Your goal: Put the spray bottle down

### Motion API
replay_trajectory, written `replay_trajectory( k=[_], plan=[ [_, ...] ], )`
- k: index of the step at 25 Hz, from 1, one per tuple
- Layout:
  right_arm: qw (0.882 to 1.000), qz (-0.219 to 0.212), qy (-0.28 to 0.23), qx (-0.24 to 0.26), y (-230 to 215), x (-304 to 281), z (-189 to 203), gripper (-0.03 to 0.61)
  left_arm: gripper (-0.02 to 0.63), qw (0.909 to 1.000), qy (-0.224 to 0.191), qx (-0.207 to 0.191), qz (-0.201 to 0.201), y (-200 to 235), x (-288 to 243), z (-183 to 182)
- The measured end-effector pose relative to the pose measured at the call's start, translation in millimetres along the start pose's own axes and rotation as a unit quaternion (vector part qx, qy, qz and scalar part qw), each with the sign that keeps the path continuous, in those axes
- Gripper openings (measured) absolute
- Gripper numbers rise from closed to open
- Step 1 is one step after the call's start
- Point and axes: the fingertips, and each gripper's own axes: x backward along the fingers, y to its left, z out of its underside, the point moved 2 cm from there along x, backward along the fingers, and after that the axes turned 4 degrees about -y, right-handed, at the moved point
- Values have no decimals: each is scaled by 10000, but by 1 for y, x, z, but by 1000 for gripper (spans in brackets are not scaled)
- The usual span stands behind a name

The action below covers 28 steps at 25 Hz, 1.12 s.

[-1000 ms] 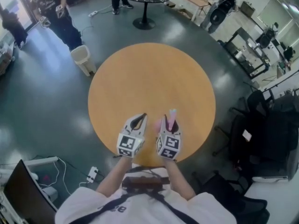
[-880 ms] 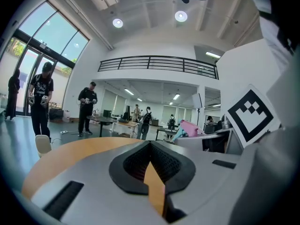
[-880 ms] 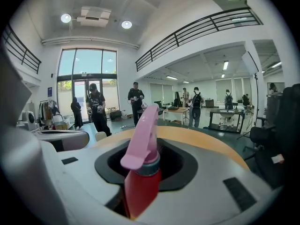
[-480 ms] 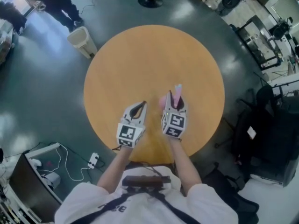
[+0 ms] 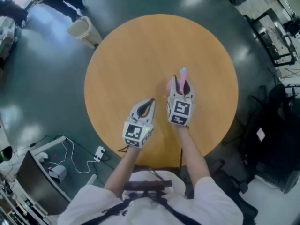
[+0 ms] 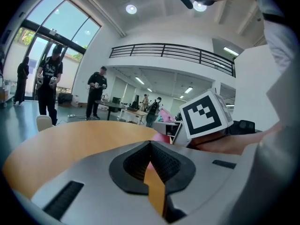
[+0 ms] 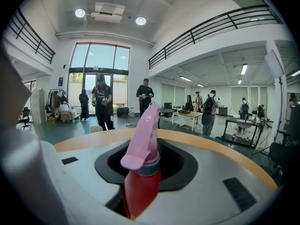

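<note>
A spray bottle (image 7: pixel 139 184) with a red body and a pink trigger head (image 5: pixel 183 73) stands upright between the jaws of my right gripper (image 5: pixel 182 82), which is shut on it. The bottle is held over the right middle of the round wooden table (image 5: pixel 140 46); whether its base touches the top is hidden. My left gripper (image 5: pixel 151 101) hovers a little to the left and nearer the front edge, its tips together with nothing in them. In the left gripper view the left gripper (image 6: pixel 150 143) points across the table (image 6: pixel 70 139) beside the right gripper's marker cube (image 6: pixel 205 115).
A pale waste bin (image 5: pixel 84 29) stands on the floor by the table's far left. A power strip with cables (image 5: pixel 99 152) lies at the near left. Dark chairs and bags (image 5: pixel 276 121) crowd the right side. People (image 7: pixel 102 104) stand far across the hall.
Both grippers have moved forward over the table. The right one, still holding the spray bottle, went farther toward the table's middle; the left one followed a shorter way.
</note>
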Motion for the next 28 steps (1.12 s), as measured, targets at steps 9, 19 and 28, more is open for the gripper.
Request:
replay_trajectory(
  k=[9,19,28],
  plan=[
    [9994,-240,-115,221,5,-19,19,155,12,9995,224,-227,-22,-1,-13,11],
    [9934,-708,-796,418,10,-14,31,158,12,9991,365,-178,-110,0,-5,26],
    [9950,-705,-591,385,12,-13,27,192,12,9992,268,-217,-219,3,10,20]
  ],
)
